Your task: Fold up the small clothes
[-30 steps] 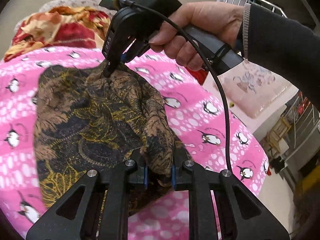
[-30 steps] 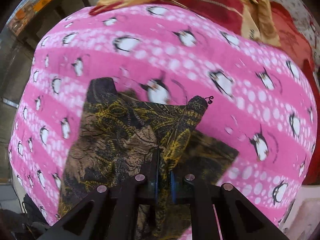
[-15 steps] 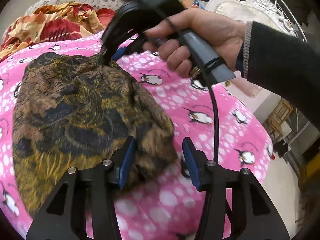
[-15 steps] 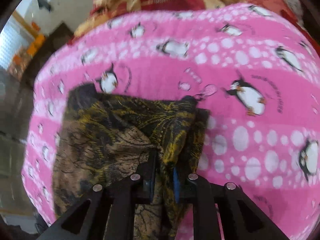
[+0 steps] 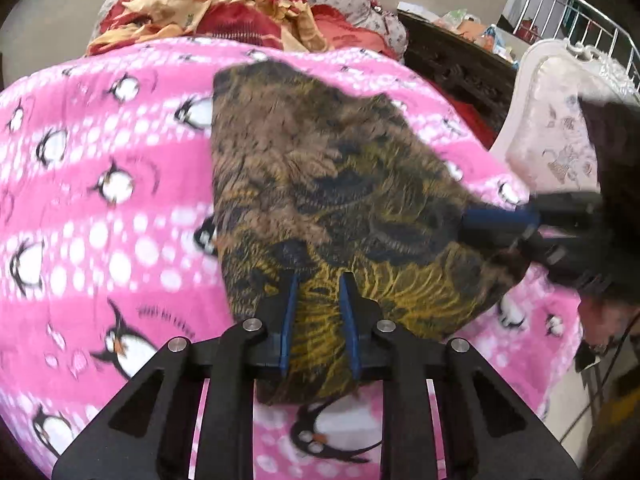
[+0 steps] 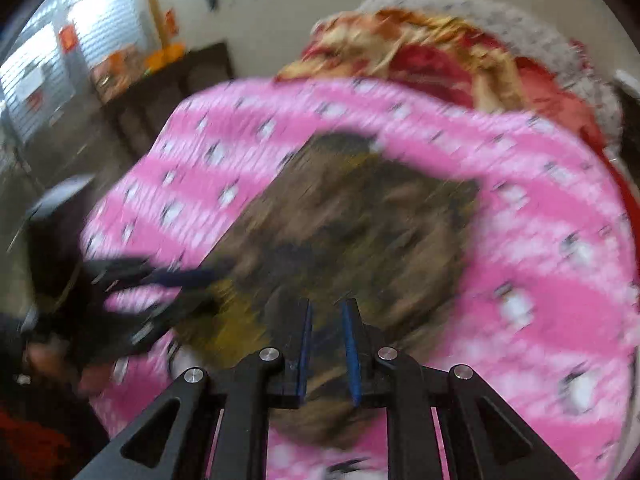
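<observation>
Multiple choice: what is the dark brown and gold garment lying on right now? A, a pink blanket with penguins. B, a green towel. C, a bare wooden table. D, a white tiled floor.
A: the garment lies spread on the pink penguin blanket, which shows all around its edges.

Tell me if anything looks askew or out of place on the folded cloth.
The brown patterned cloth lies folded on the pink penguin blanket, but its outline is lopsided, with uneven edges and a rumpled corner by the right tool. The left tool is open over its near edge. The right wrist view is too blurred to add detail.
</observation>
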Demonstrator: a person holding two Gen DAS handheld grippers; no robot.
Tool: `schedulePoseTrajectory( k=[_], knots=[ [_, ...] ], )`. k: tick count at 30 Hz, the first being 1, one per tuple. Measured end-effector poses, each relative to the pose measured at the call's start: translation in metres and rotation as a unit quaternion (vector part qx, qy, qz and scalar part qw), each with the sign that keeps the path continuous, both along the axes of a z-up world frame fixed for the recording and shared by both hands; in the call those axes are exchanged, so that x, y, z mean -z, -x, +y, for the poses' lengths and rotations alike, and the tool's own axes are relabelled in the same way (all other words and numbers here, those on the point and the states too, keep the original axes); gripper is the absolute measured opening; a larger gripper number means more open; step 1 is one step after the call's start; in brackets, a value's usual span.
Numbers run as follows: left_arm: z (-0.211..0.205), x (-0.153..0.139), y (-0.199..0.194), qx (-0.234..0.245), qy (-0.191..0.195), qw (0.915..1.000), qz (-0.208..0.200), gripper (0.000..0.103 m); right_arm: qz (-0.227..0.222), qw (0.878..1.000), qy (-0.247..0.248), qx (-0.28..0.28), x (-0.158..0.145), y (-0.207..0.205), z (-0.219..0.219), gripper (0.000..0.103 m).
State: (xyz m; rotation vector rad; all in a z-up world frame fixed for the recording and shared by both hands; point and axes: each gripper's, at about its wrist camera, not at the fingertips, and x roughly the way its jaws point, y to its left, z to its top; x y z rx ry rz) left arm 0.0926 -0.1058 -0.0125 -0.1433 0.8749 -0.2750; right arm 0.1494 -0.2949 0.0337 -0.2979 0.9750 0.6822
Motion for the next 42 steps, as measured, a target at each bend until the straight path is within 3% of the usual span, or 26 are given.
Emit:
schedulePoseTrajectory(
  k=[2, 5, 7, 10, 12, 13, 17, 21, 23, 26, 28, 30, 34, 36, 42],
  knots=[
    [-0.003, 0.009, 0.003, 0.01, 0.001, 1.0, 0.002, 0.018, -0.007, 0.999, 0.023, 0.035, 0.03, 0.006, -0.01, 0.009],
    [-0.003, 0.013, 0.001, 0.017, 0.0, 0.9999, 0.001, 0.017, -0.02, 0.996, -0.038, 0.083, 0.038, 0.015, -0.024, 0.009],
    [0.0, 0.013, 0.001, 0.017, 0.004, 0.9998, 0.002, 0.017, -0.039, 0.994, -0.03, 0.095, 0.039, 0.02, -0.018, 0.009],
    [0.005, -0.004, -0.003, 0.012, 0.015, 0.9998, 0.006, 0.017, -0.058, 0.993, -0.02, 0.099, 0.039, 0.026, -0.012, 0.01],
    [0.016, -0.026, -0.015, -0.008, 0.027, 0.9995, -0.014, 0.017, -0.024, 0.992, -0.018, 0.12, 0.027, 0.018, -0.013, 0.01],
    [0.02, -0.036, -0.023, -0.017, 0.033, 0.9989, -0.028, 0.017, -0.018, 0.99, -0.028, 0.14, 0.016, 0.017, -0.016, 0.011],
    [0.018, -0.065, -0.089, -0.042, 0.035, 0.9974, -0.046, 0.017, -0.08, 0.968, -0.031, 0.235, -0.028, -0.012, 0.001, 0.018],
    [0.005, -0.063, -0.145, -0.057, 0.022, 0.9973, -0.041, 0.017, -0.094, 0.951, -0.029, 0.291, -0.035, -0.07, 0.028, 0.019],
    [-0.001, -0.05, -0.173, -0.063, 0.007, 0.9978, -0.018, 0.017, -0.092, 0.945, -0.021, 0.314, -0.029, -0.097, 0.036, 0.019],
    [-0.011, -0.033, -0.197, -0.067, -0.014, 0.9976, -0.012, 0.017, -0.068, 0.946, -0.026, 0.316, -0.005, -0.136, 0.043, 0.019],
    [-0.01, -0.018, -0.205, -0.072, -0.021, 0.9971, -0.012, 0.021, -0.042, 0.953, -0.025, 0.298, 0.018, -0.157, 0.046, 0.019],
    [-0.006, -0.002, -0.207, -0.072, 0.001, 0.9973, -0.015, 0.022, -0.022, 0.958, -0.011, 0.284, 0.047, -0.169, 0.043, 0.019],
    [0.008, 0.011, -0.21, -0.078, 0.051, 0.9956, -0.009, 0.023, 0.028, 0.952, -0.069, 0.298, 0.061, -0.185, 0.026, 0.019],
    [0.009, 0.013, -0.213, -0.078, 0.057, 0.9953, -0.003, 0.023, 0.051, 0.945, -0.107, 0.306, 0.068, -0.192, 0.015, 0.019],
    [-0.011, 0.008, -0.217, -0.083, -0.016, 0.9964, -0.009, 0.023, 0.07, 0.941, -0.126, 0.308, 0.071, -0.199, 0.01, 0.019]
  ],
)
